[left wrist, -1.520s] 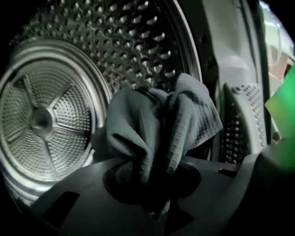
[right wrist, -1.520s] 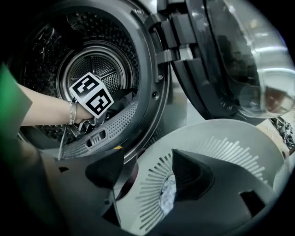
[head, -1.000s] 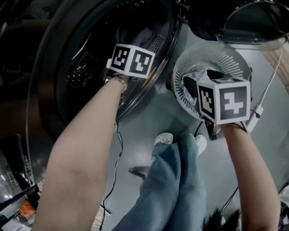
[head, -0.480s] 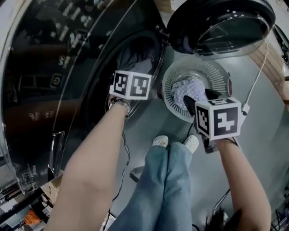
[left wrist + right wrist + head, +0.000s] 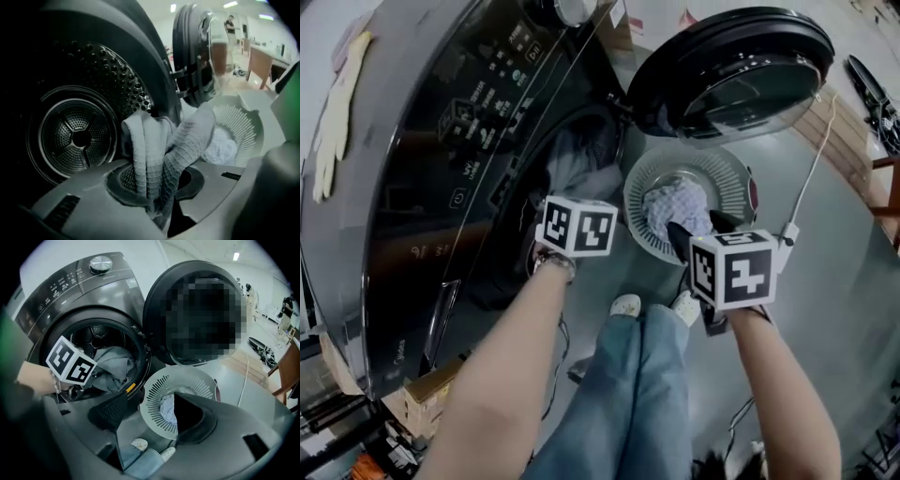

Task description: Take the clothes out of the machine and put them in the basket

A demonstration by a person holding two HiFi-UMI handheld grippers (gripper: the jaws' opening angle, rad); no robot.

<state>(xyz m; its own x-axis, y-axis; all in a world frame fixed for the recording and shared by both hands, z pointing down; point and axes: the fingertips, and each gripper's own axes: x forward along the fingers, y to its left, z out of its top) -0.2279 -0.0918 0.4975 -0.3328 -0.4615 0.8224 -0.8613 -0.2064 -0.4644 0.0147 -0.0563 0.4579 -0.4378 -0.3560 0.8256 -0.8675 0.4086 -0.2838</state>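
Observation:
My left gripper (image 5: 156, 206) is shut on a grey waffle-weave cloth (image 5: 154, 150) that bunches up between its jaws, just outside the dark washing machine's drum (image 5: 77, 136). In the head view that cloth (image 5: 579, 161) trails from the round opening above the left gripper's marker cube (image 5: 578, 226). The round grey slatted basket (image 5: 647, 220) sits on the floor under the open door (image 5: 731, 70), with a white cloth (image 5: 675, 208) inside. My right gripper (image 5: 700, 231) hangs over the basket's near rim, jaws open and empty. The right gripper view shows the basket (image 5: 157, 401) and the grey cloth (image 5: 112, 364).
The person's jeans and white shoes (image 5: 626, 305) stand between the machine and the basket. A white cable (image 5: 806, 183) runs over the grey floor to the right. Cardboard boxes (image 5: 427, 398) sit at the machine's lower left.
Both grippers have risen and the view has pulled back. The left gripper has come out of the drum with the grey cloth. The right gripper has lifted off the basket.

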